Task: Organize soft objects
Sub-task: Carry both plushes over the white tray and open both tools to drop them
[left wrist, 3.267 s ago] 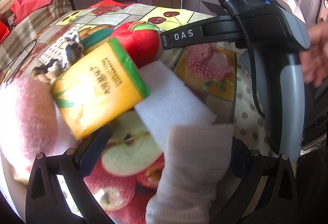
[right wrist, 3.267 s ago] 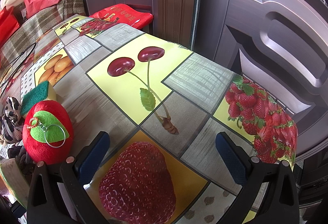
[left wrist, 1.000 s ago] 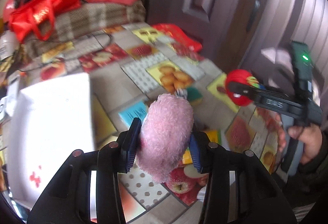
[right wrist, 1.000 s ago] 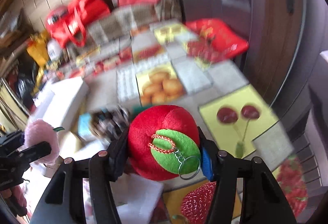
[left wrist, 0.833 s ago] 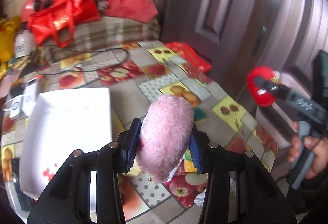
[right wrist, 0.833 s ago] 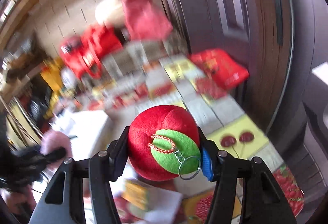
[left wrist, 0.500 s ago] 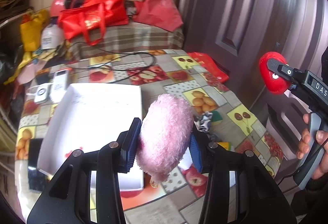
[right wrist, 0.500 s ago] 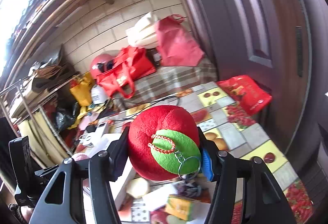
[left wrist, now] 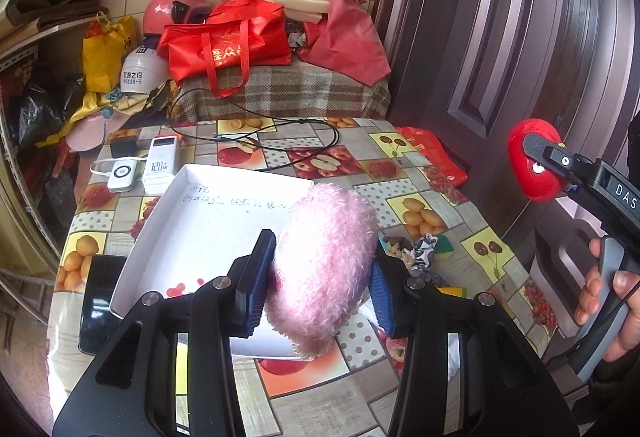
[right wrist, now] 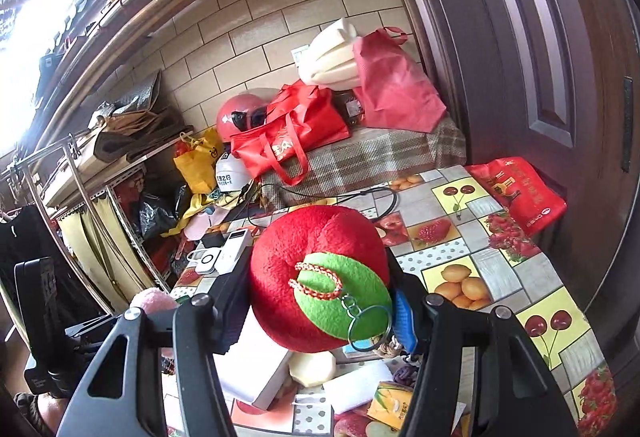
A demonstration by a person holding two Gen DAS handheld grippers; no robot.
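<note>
The desk (left wrist: 304,389) wears a glossy oilcloth printed with squares of fruit. A shallow white rectangular cardboard tray (left wrist: 208,221) lies toward its left edge, flat-bottomed with low upright walls and handwriting along the far side. Held above the tray's near right corner is a fuzzy pink oval plush toy (left wrist: 324,265), long-piled and soft; the left gripper (left wrist: 318,277) pinches it between blue ribbed pads, its jaws pressed into the fur on both sides, pointing downward at a slant. Off the desk's right edge, well above the surface, the right gripper (right wrist: 320,301) clamps a round red plush apple (right wrist: 316,261) of short felt-like pile, with a green felt leaf and metal key ring. A hand (left wrist: 608,301) wraps the grey handle. Near the right edge lies a crumpled patterned cloth (left wrist: 420,251).
</note>
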